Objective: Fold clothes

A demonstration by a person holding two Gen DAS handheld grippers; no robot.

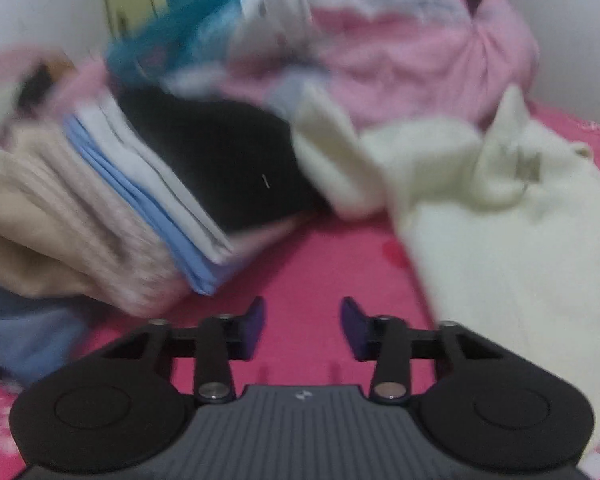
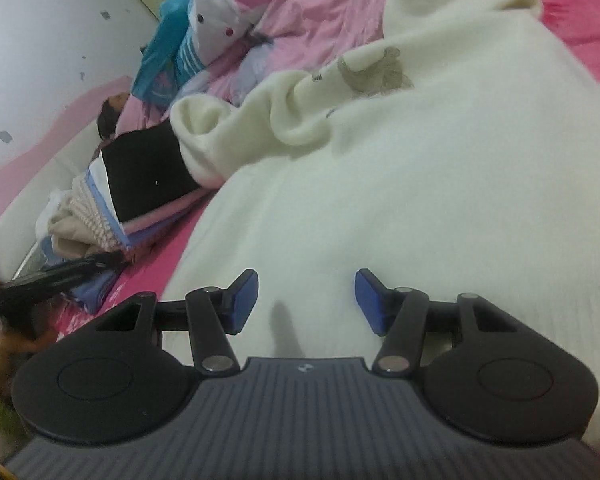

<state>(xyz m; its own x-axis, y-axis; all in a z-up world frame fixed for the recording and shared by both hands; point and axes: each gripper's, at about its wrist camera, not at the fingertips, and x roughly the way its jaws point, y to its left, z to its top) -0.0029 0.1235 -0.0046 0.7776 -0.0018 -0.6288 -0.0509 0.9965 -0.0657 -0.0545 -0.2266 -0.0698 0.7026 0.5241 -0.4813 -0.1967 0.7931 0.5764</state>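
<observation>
Hovering low over the pink bedsheet (image 1: 300, 264), the left gripper (image 1: 302, 328) points toward 12 o'clock with its blue pads spread wide and nothing between them; the right gripper (image 2: 306, 300) hangs just above the cream sweater (image 2: 420, 200), jaws likewise wide apart and empty. One cream sweater lies spread on the sheet, at 2 to 4 o'clock in the left wrist view, its sleeve bunched toward 12 o'clock in the right wrist view. One stack of folded clothes (image 1: 140, 200) sits at 9 to 10 o'clock, topped by one black garment (image 1: 228, 160), with a loose pink pile (image 1: 420, 60) at 1 o'clock behind.
</observation>
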